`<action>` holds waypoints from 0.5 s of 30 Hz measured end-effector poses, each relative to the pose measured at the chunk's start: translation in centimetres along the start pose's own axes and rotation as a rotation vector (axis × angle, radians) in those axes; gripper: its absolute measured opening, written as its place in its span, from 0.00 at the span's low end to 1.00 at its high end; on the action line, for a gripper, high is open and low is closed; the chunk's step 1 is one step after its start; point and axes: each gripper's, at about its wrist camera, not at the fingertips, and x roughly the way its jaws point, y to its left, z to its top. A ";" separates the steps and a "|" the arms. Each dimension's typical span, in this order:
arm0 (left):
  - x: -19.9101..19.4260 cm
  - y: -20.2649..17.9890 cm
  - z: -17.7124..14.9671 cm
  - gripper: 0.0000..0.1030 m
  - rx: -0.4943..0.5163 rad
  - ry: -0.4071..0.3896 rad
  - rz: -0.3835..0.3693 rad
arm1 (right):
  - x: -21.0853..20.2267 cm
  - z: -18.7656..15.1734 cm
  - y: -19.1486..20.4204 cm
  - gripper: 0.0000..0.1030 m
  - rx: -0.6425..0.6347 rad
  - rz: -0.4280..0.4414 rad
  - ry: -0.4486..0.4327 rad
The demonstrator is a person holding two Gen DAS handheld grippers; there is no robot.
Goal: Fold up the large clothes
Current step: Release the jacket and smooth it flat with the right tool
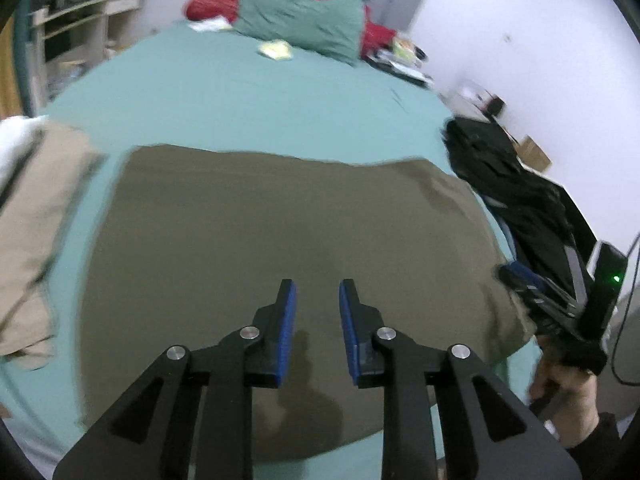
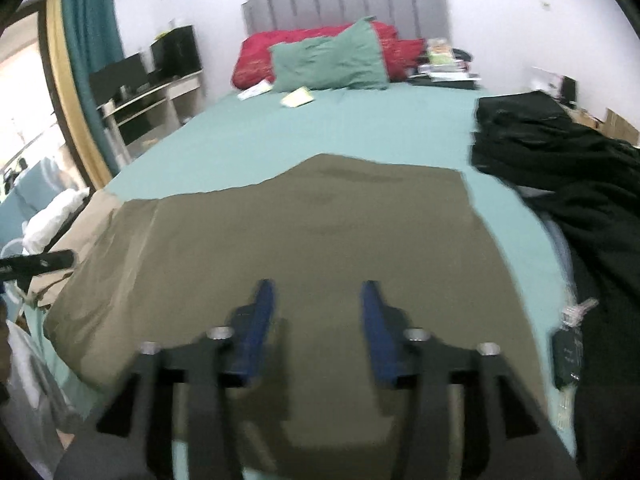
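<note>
Blue-padded fingers of the left gripper (image 1: 318, 308) fill the foreground of its own view, jaws a narrow gap apart with nothing between them, hovering above the olive garment (image 1: 280, 248). That garment lies spread flat on the teal bedsheet (image 1: 248, 96), directly ahead of and beneath both sets of jaws; its long axis looks to run side to side across the bed, with the far edge facing the pillows (image 2: 332, 62). The right gripper (image 2: 316, 312) stands wider — also empty, its pads clear of the cloth.

For the next fold, I judge that each hand is nearest its own side of the near edge, so a two-handed pinch there seems the natural move; the left jaws would need to part a little more first.

From the left wrist, the right gripper's body and the hand holding it show at the far right, beside a heap of black clothes (image 1: 516, 196) — and a beige garment (image 1: 36, 232) lies to the left. From the right wrist, the olive cloth's uneven far edge and its overlap onto that beige piece show more clearly, though blurred.
</note>
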 end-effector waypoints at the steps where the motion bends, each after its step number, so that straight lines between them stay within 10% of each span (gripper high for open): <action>1: 1.3 -0.7 0.1 0.23 0.012 0.009 -0.022 | 1.1 0.0 0.5 0.53 -0.009 0.010 0.020; 8: 10.4 -2.0 -1.6 0.23 0.030 0.192 0.075 | 8.6 -2.9 2.0 0.56 -0.127 -0.090 0.151; 15: 10.6 -1.0 -3.5 0.18 0.061 0.146 0.079 | 8.7 -2.8 1.9 0.56 -0.149 -0.125 0.166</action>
